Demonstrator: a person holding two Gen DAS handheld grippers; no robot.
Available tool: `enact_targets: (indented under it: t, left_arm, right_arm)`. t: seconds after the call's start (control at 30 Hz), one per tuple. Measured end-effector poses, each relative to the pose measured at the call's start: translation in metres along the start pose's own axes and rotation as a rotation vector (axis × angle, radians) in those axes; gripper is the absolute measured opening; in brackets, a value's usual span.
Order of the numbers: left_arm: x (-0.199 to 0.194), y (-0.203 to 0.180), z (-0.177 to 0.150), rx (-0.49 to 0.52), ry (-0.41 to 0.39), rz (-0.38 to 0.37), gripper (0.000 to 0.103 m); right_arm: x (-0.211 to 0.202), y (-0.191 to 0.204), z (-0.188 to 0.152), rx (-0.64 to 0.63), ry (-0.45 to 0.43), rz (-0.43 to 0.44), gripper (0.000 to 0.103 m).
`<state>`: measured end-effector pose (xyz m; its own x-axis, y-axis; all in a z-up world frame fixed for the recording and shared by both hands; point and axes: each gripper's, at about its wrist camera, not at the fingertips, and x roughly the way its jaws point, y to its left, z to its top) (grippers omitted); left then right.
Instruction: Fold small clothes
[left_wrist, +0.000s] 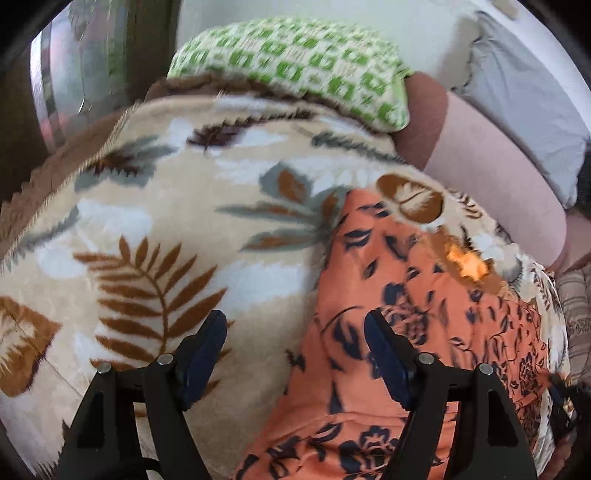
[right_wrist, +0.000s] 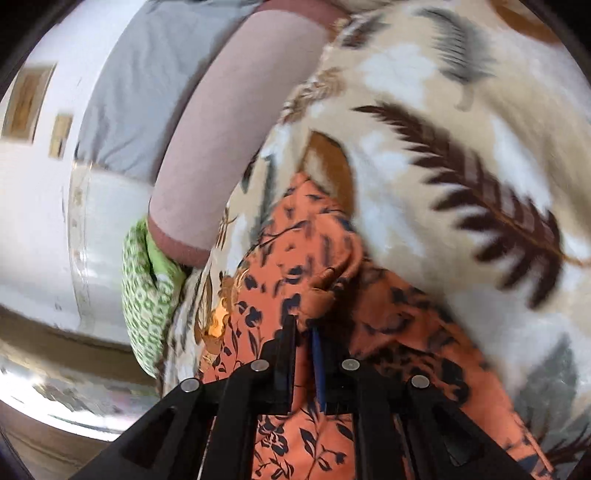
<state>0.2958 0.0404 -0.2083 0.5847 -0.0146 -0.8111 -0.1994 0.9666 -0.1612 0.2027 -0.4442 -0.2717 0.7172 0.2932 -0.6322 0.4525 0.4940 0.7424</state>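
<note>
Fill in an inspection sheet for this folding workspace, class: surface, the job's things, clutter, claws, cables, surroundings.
Surface: leaf-print fleece blanket, cream with brown and grey leaves, covering a bed or sofa.
Job's things: orange floral garment lying rumpled on the blanket, not yet folded flat.
Clutter: green patterned pillow, pink bolster and grey pillow at the blanket's far edge.
Claws: left claw open, hovering at the garment's edge; right claw shut on a bunched fold of the garment.
Cables: nothing seen.
Surroundings: white wall; shiny metallic surface to one side, too blurred to identify.
</note>
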Motion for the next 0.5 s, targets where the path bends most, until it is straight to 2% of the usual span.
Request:
enact_targets:
  t: [0.1, 0.13, 0.17, 0.2, 0.23, 0.33, 0.4, 0.5]
  left_arm:
    - [-0.005, -0.017, -0.001, 0.093, -0.052, 0.041, 0.078]
    - [-0.003, -0.023, -0.002, 0.131, -0.049, 0.048, 0.078]
    - [0.003, -0.027, -0.003, 0.158, -0.027, 0.046, 0.078]
    - [0.012, -0.033, -0.006, 0.187, 0.013, 0.048, 0.078]
    - [0.018, -0.035, -0.008, 0.202, 0.035, 0.054, 0.078]
    - [0.040, -0.052, -0.022, 0.294, 0.097, 0.117, 0.078]
    - [0.038, -0.060, -0.026, 0.335, 0.064, 0.152, 0.080]
    - [0.033, -0.065, -0.028, 0.371, 0.034, 0.177, 0.082]
  right_arm:
    - [0.025, 0.018, 0.001, -0.110, 0.009, -0.118, 0.011]
    - [0.037, 0.014, 0.001, -0.088, 0.064, -0.195, 0.011]
    - [0.038, 0.006, 0.000, -0.043, 0.101, -0.228, 0.009]
    - [0.034, -0.003, -0.001, 0.033, 0.103, -0.201, 0.008]
    - [0.022, -0.007, -0.003, 0.079, 0.097, -0.198, 0.009]
    - [-0.006, 0.000, -0.007, -0.009, 0.081, -0.330, 0.010]
    - [-0.029, 0.002, -0.011, -0.070, 0.078, -0.390, 0.011]
    - [-0.077, -0.003, -0.021, -0.102, 0.034, -0.391, 0.011]
